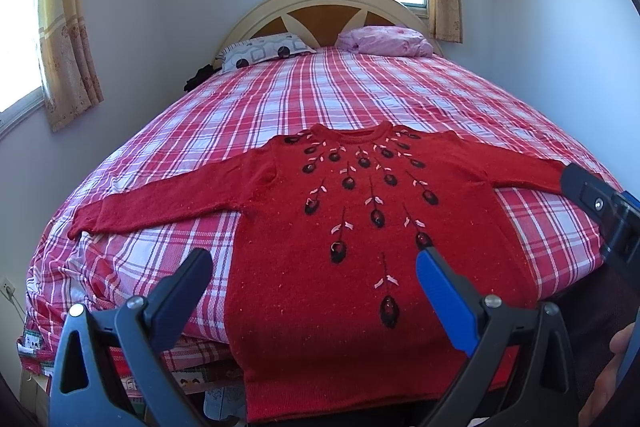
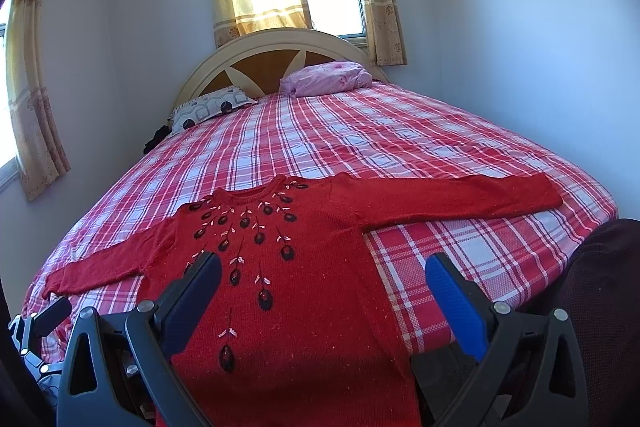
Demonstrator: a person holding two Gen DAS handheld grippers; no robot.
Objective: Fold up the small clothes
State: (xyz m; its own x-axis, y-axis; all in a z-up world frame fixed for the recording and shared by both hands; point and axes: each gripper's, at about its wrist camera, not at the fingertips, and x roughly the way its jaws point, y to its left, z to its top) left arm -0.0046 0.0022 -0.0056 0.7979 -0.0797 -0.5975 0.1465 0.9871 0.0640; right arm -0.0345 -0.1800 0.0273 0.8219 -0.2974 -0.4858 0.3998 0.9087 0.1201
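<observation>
A red knitted sweater [image 1: 320,227] with black and pink embroidery lies flat, front up, on the plaid bed [image 1: 340,87], both sleeves spread out sideways. Its hem hangs over the bed's near edge. My left gripper [image 1: 314,263] stands open above the sweater's lower body, holding nothing. In the right wrist view the same sweater [image 2: 320,267] shows with its right sleeve [image 2: 480,199] stretched out. My right gripper [image 2: 322,267] is open over the sweater's right side, empty. The other gripper's body shows at the right edge of the left wrist view.
A patterned pillow [image 1: 264,53] and a pink pillow [image 1: 384,41] lie at the headboard [image 1: 328,15]. Curtained windows are behind and to the left. The wall runs along the bed's right side. A dark garment [image 2: 600,307] is at the near right. A hand [image 1: 608,379] shows low right.
</observation>
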